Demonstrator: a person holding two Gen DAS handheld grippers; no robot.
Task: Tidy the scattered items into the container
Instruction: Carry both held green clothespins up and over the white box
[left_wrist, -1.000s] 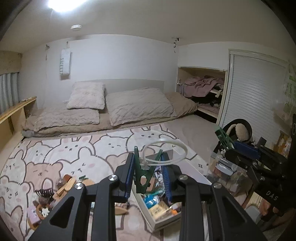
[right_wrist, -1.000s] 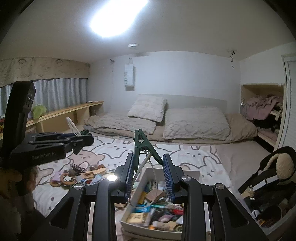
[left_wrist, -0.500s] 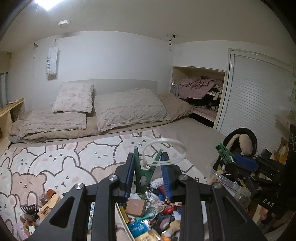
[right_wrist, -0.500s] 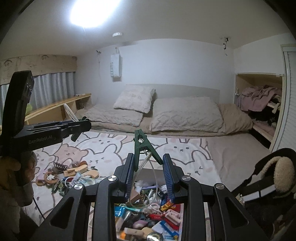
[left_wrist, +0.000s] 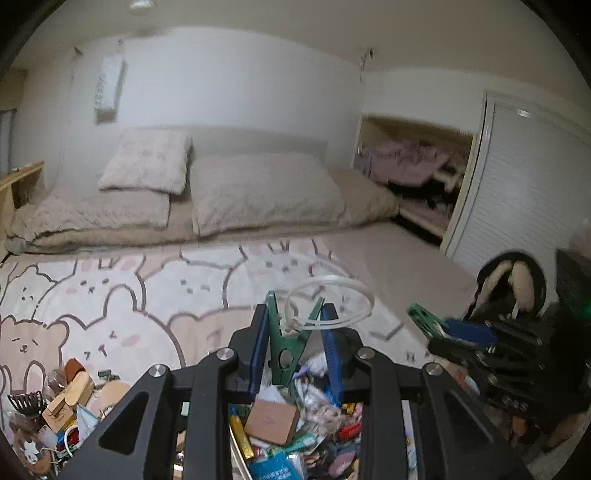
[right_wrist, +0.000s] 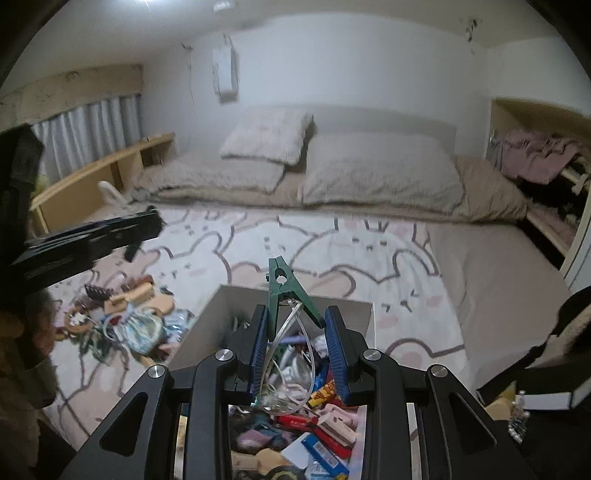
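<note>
My left gripper (left_wrist: 294, 314) is shut on a green clothes peg (left_wrist: 285, 347) that carries a clear plastic ring (left_wrist: 332, 299). It hangs over a heap of packets and small boxes (left_wrist: 273, 421) in the container. My right gripper (right_wrist: 295, 314) is shut on a second green peg (right_wrist: 282, 290) with a clear loop (right_wrist: 291, 343), above the white container (right_wrist: 236, 299), which is full of mixed items. Each view shows the other gripper: the right one (left_wrist: 443, 328) at the right, the left one (right_wrist: 147, 225) at the left. Scattered items (right_wrist: 125, 317) lie left of the container on the rug.
A bear-print rug (right_wrist: 332, 243) covers the floor up to a low bed with pillows (right_wrist: 369, 173). A wooden shelf (right_wrist: 92, 177) runs along the left wall. A black fleece-lined bag (left_wrist: 513, 284) and a closet door (left_wrist: 524, 192) stand on the right. A person's hand (right_wrist: 40, 325) is at the left edge.
Both grippers have moved forward and down over the container, so its contents now sit right under the fingers. Each still holds its peg.
</note>
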